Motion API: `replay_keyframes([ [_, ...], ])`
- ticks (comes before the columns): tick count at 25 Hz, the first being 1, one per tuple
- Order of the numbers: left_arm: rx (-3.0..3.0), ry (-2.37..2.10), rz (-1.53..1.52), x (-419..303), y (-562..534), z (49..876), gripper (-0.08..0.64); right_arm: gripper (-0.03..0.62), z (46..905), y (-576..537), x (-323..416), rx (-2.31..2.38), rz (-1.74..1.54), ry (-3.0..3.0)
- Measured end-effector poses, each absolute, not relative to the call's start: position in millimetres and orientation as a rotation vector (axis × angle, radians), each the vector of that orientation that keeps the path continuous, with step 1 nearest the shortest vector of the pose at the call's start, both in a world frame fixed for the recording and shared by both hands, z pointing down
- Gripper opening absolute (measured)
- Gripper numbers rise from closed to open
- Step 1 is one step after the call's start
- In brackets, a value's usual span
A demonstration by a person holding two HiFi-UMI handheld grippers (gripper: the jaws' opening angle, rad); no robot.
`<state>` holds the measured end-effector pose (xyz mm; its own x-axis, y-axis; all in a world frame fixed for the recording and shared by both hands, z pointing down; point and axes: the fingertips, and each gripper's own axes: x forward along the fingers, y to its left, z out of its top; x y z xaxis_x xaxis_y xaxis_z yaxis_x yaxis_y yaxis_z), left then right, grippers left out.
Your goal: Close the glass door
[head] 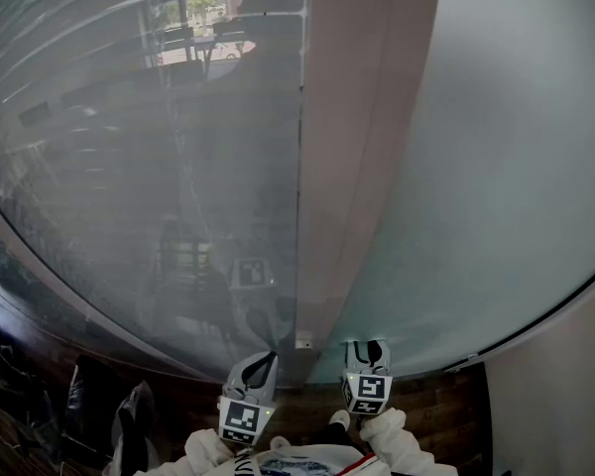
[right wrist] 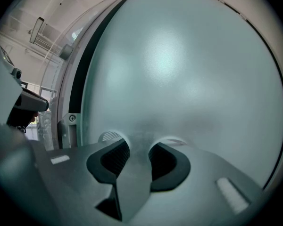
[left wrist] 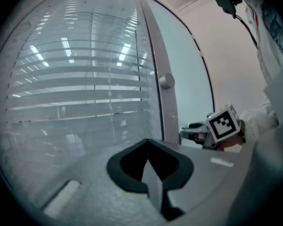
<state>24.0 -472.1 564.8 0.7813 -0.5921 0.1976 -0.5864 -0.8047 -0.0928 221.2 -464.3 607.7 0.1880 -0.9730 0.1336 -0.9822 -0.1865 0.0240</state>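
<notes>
A frosted glass panel fills the right of the head view, with a pale upright frame along its left edge. Left of the frame stands clear glass backed by blinds. My right gripper points at the frosted panel low down; its jaws stand apart with nothing between them, the fingertips close against the glass. My left gripper faces the clear glass just left of the frame, its tips meeting. A round knob sits on the frame.
Dark wooden floor lies below the glass. A plain wall stands at the right. Dark objects lie at the lower left. A small screwed bracket and a dark gap run beside the frosted panel's left edge.
</notes>
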Motion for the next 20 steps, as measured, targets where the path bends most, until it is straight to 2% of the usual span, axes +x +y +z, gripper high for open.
replay_keyframes([
  [20, -2.96, 0.885, -0.38, 14.3, -448.7, 570.5, 0.003, 0.129, 613.0, -464.2, 222.5, 2.35, 0.159, -1.922],
])
